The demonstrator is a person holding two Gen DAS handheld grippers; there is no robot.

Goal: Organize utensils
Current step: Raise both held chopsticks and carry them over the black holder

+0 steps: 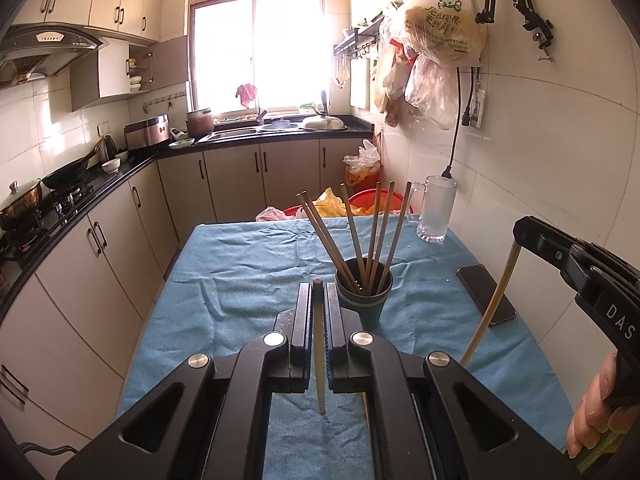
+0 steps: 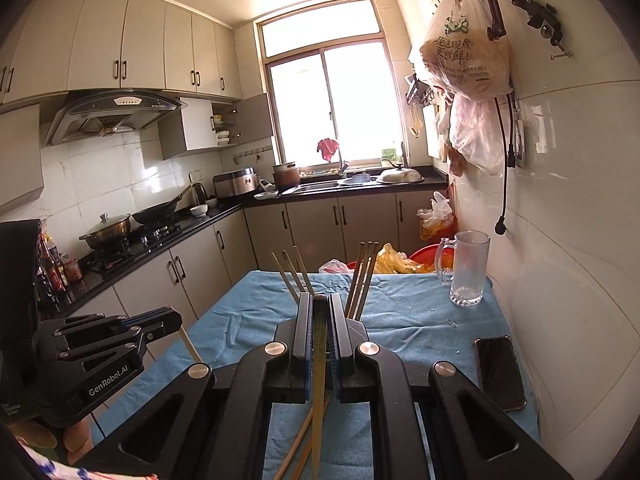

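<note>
My left gripper (image 1: 318,287) is shut on a pale chopstick (image 1: 319,360) that stands almost upright between its pads, just left of a dark cup (image 1: 365,300) holding several chopsticks. My right gripper (image 2: 320,301) is shut on a darker chopstick (image 2: 319,380). In the left wrist view it shows at the right (image 1: 520,234) with its stick (image 1: 494,300) slanting down. The left gripper (image 2: 176,320) shows at the left of the right wrist view. Two loose chopsticks (image 2: 302,440) lie on the cloth under the right gripper. There the cup is hidden; only its sticks (image 2: 362,276) rise behind the fingers.
A blue cloth (image 1: 248,264) covers the table. A glass mug (image 1: 436,210) stands at the far right corner near the wall. A phone (image 1: 486,294) lies at the right edge. Kitchen cabinets run along the left of the table.
</note>
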